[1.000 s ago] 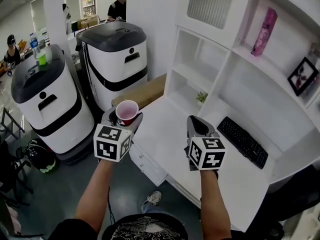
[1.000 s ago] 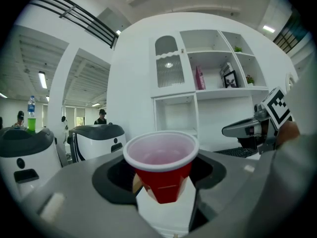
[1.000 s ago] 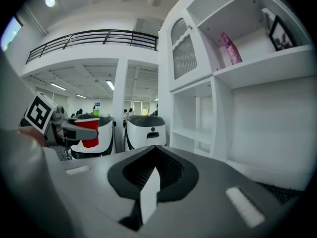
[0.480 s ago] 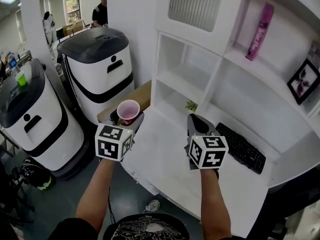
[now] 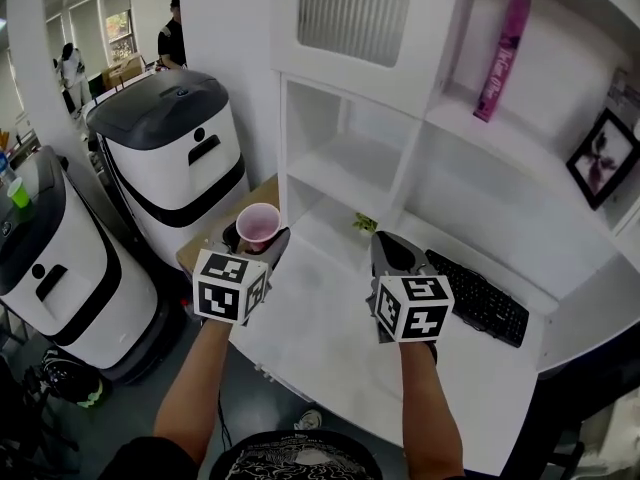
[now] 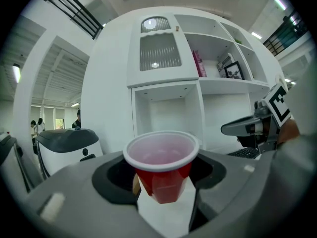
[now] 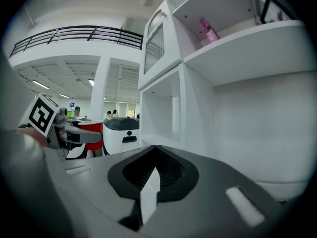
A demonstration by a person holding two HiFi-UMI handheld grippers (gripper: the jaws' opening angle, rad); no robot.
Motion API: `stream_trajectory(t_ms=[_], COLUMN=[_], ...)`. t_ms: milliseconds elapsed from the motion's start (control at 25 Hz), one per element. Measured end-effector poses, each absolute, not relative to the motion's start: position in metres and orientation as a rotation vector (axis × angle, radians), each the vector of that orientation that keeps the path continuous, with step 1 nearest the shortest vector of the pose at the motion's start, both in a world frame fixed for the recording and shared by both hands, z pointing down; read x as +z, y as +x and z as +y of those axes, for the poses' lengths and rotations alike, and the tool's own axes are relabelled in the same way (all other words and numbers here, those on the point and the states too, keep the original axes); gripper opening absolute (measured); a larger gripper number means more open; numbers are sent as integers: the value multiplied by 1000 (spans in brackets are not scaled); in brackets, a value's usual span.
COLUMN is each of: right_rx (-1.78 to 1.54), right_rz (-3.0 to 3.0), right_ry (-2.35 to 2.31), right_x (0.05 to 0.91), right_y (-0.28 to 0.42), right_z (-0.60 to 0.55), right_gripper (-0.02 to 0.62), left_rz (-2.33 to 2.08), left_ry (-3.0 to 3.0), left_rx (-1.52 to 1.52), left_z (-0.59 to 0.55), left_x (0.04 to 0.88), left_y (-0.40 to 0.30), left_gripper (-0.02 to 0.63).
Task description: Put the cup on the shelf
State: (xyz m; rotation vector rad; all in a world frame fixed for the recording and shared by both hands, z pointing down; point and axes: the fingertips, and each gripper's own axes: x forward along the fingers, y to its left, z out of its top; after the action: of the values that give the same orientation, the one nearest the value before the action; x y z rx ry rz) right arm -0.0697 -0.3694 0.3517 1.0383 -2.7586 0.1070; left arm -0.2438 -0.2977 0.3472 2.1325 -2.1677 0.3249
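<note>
A red plastic cup with a white rim stands upright between the jaws of my left gripper, which is shut on it. In the left gripper view the cup is empty and faces the white shelf unit. That gripper hangs over the left edge of the white desk, short of the shelf unit's lower left compartments. My right gripper is over the desk to the right, shut with nothing in it. In the right gripper view its jaws meet.
A black keyboard lies on the desk at the right. A small plant sits in the lowest shelf opening. A pink bottle and a picture frame stand on upper shelves. Two white-and-grey machines stand on the floor at the left.
Both grippers have come closer to the shelf unit, with the cup still in the left one. The machines have slid towards the left of the head view.
</note>
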Motion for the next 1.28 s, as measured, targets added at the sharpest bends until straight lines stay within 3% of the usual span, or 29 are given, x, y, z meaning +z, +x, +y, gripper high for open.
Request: stream_trajectory(t_ms=[640, 1280], right_rx=[142, 179], right_rz=[-2726, -2624], right_ry=[1158, 1364], right_x=[350, 350], right_y=[-49, -82], right_z=[-383, -390], right_gripper=[28, 28], left_rz=[-2057, -1783], left_ry=[2307, 2564], left_rx=[357, 368], left_z=[-348, -404], left_x=[327, 315], left_y=[-218, -222], left_gripper=[414, 414])
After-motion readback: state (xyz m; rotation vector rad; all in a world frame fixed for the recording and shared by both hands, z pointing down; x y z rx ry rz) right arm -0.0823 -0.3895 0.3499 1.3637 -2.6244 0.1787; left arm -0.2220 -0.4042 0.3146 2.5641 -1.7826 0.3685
